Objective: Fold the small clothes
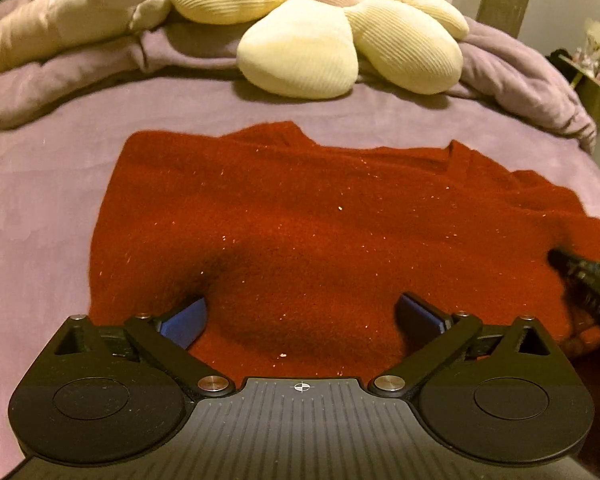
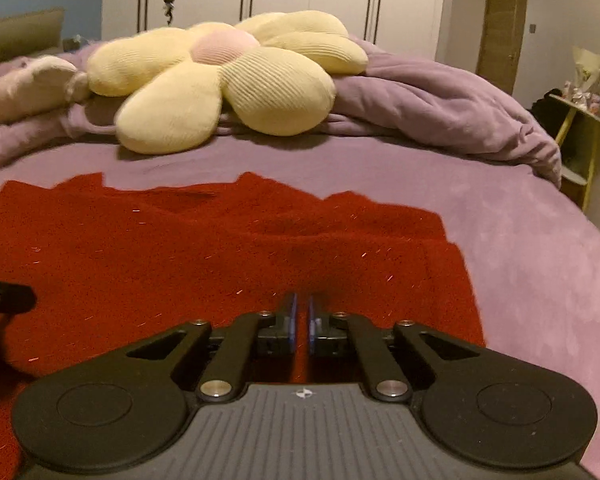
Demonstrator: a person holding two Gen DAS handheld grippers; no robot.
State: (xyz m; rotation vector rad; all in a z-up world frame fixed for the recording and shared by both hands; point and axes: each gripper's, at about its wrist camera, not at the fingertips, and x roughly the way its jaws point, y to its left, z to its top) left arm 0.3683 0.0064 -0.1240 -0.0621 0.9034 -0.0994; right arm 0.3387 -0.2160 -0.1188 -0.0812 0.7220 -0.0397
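A fuzzy red garment (image 1: 320,216) lies spread on the lilac bedspread (image 1: 40,200), just in front of the flower cushion (image 1: 320,36) and apart from it by a strip of bare cover. The knit is thick and woolly, deep red, flecked all over with tiny glinting threads. Its long axis runs side to side across both views, parallel to the cushion's near petals. The far edge is uneven — a raised flap at the middle and a small upturned corner further right — while shallow folds ripple the right part.

The cushion is plump ribbed corduroy, pale yellow petals round a pink centre (image 2: 224,46). Behind it a rumpled lilac duvet (image 2: 440,100) is heaped, soft and velvety.

My left gripper (image 1: 302,316) stands spread as wide as it goes, blue pads (image 1: 186,322) out to either side over the garment's near part, gripping nothing. My right gripper (image 2: 301,322) is closed, its pads nearly meeting — I see no cloth between them — over the garment's right portion.
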